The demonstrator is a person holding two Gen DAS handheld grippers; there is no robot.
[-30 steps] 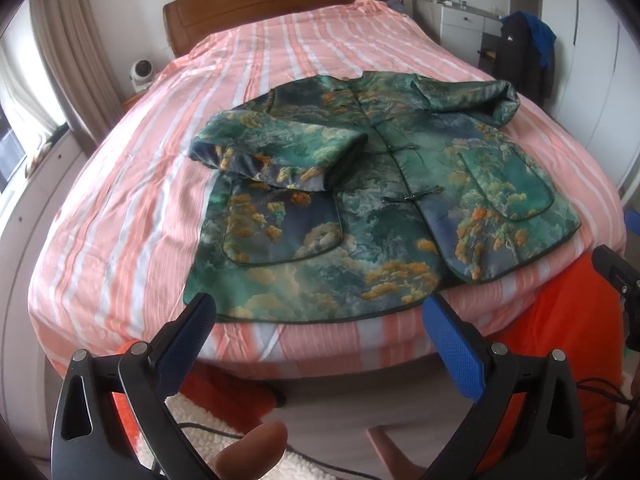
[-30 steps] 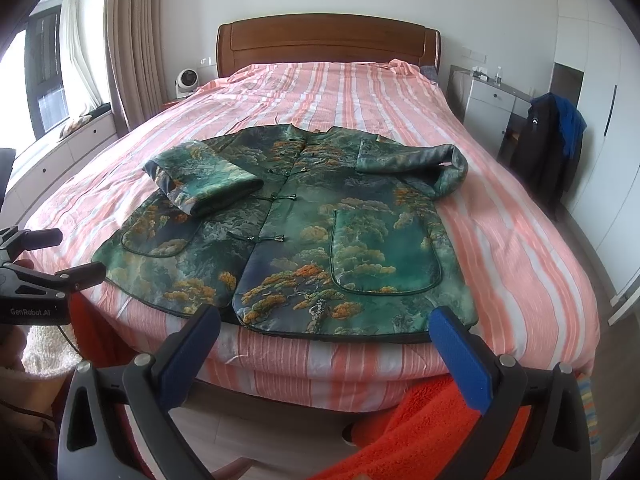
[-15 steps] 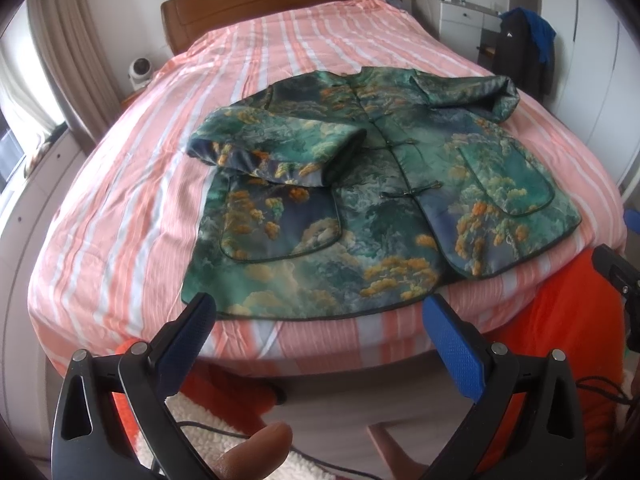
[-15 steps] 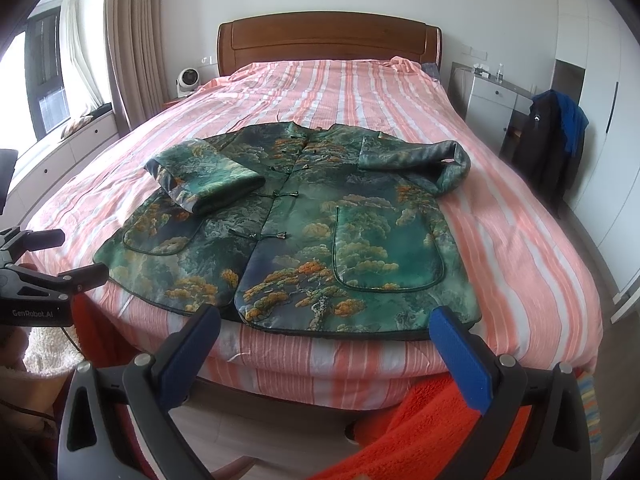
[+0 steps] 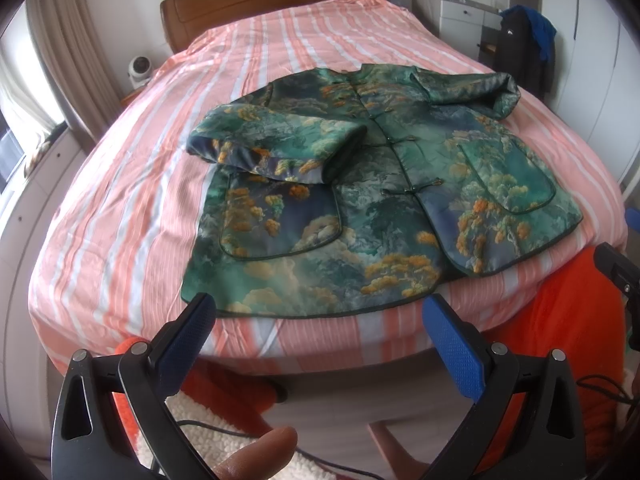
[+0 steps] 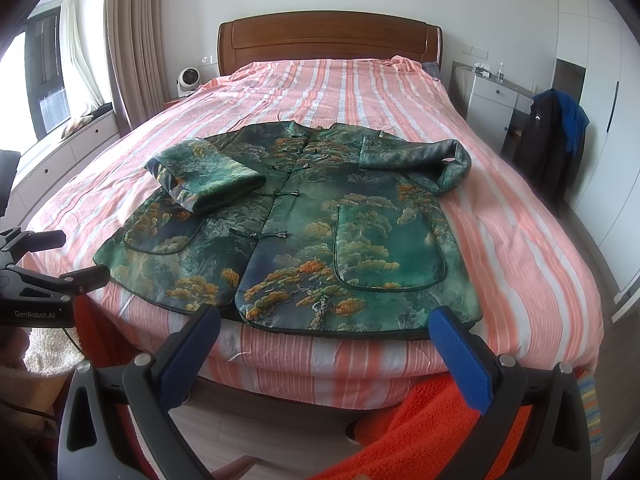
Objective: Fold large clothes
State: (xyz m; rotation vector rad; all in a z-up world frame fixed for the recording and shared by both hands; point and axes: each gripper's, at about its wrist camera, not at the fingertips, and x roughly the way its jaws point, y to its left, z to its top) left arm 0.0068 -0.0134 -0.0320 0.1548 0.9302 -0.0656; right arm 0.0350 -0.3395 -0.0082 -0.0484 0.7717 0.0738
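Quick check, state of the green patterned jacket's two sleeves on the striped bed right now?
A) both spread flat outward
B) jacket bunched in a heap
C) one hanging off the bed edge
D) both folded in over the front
D: on the green patterned jacket, each sleeve lies doubled over the chest, all on the pink striped bed cover.

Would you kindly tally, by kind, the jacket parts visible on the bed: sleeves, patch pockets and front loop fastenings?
Sleeves: 2, one folded across the chest, one lying out to the side.
Patch pockets: 2.
Front loop fastenings clearly visible: 2; any near the collar are too small to count.
Total: 6
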